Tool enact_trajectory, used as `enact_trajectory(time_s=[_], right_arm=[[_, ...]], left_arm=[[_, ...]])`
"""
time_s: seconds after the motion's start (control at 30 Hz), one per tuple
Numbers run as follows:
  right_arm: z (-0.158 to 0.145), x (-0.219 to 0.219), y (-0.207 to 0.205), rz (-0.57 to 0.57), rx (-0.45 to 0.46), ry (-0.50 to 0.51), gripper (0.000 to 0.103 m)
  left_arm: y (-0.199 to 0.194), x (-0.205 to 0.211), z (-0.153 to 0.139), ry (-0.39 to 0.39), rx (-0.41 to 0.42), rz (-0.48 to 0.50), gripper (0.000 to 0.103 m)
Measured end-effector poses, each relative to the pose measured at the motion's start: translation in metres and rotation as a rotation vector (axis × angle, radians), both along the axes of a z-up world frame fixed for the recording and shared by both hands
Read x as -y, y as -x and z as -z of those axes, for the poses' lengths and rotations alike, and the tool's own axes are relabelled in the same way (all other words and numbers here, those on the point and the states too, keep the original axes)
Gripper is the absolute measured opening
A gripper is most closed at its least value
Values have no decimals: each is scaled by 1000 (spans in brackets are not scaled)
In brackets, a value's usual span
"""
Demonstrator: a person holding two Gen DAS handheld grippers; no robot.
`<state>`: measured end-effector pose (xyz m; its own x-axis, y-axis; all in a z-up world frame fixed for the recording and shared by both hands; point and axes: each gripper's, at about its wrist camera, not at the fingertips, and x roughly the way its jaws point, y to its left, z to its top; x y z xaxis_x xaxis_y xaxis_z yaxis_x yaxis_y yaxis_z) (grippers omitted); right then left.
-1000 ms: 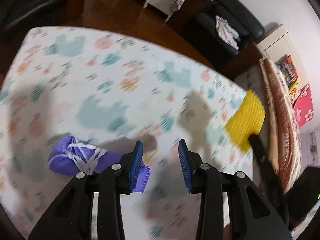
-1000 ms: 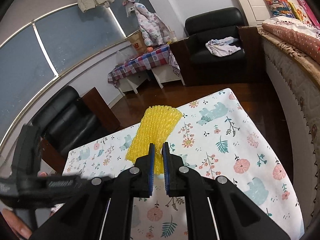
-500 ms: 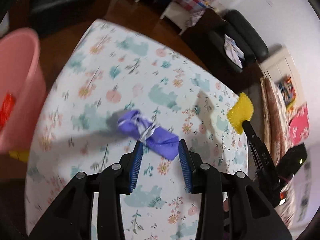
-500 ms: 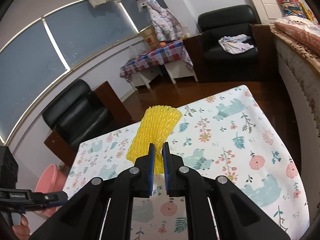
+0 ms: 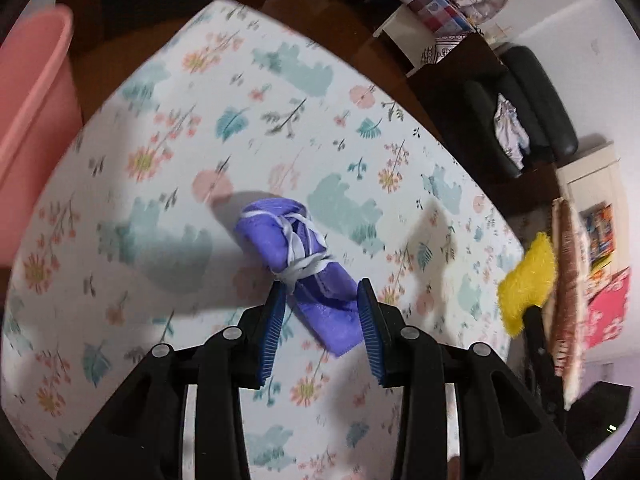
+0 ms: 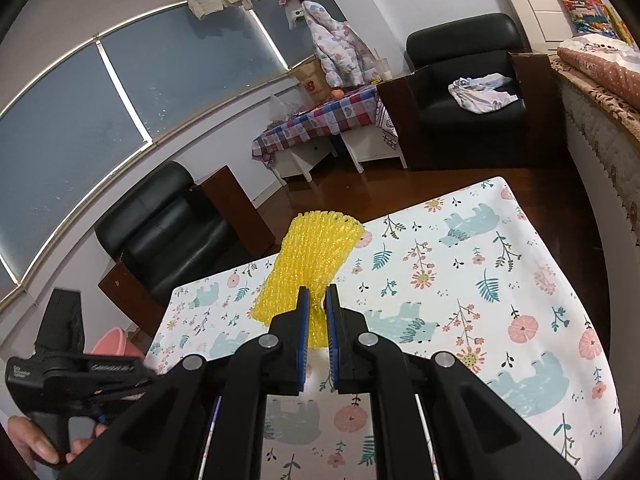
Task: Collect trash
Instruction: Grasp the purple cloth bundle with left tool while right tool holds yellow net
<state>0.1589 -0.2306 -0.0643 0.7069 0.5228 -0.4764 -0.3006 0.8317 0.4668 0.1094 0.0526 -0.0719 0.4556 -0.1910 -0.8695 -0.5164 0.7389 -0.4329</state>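
Note:
A purple face mask point(image 5: 298, 264), rolled up and bound with its white straps, lies on the floral tablecloth point(image 5: 160, 160). My left gripper point(image 5: 320, 300) hovers over it, open, its blue pads point(image 5: 272, 328) on either side of the mask's near end without pressing on it. My right gripper point(image 6: 316, 304) is shut on a yellow foam net point(image 6: 316, 256) and holds it up off the cloth. In the left wrist view that yellow net point(image 5: 528, 280) shows at the table's right edge.
A pink bucket point(image 5: 32, 120) stands on the floor off the table's left side, also seen as the pink bucket point(image 6: 114, 342). A hand point(image 6: 36, 440) grips the left tool's handle. Black armchairs, a checked side table and a bed surround the table point(image 6: 500, 300).
My left gripper has swung across the table: the purple mask, first beside its left finger, now lies between the fingers, and the pink bucket has come into view. The right gripper still holds the net.

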Motion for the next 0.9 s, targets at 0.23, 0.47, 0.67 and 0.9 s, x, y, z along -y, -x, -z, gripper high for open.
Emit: enact_trajectory(time_s=[0.23,0.47,0.67,0.9], right_arm=[[-1,-1,1,-15,-1,-11,8],[0,-2,1,-25,-2,-15,8],[0,-3,0,-29,-2,-15,8],[0,-5,1,-52,-5,-22,8]], left_arm=[[-24,18,1,-164,-3,36,37],[-13,23,3,-165,23,110,37],[-6,47,3,-312,54,200,37],[14,48,0,-356,129,212,32]])
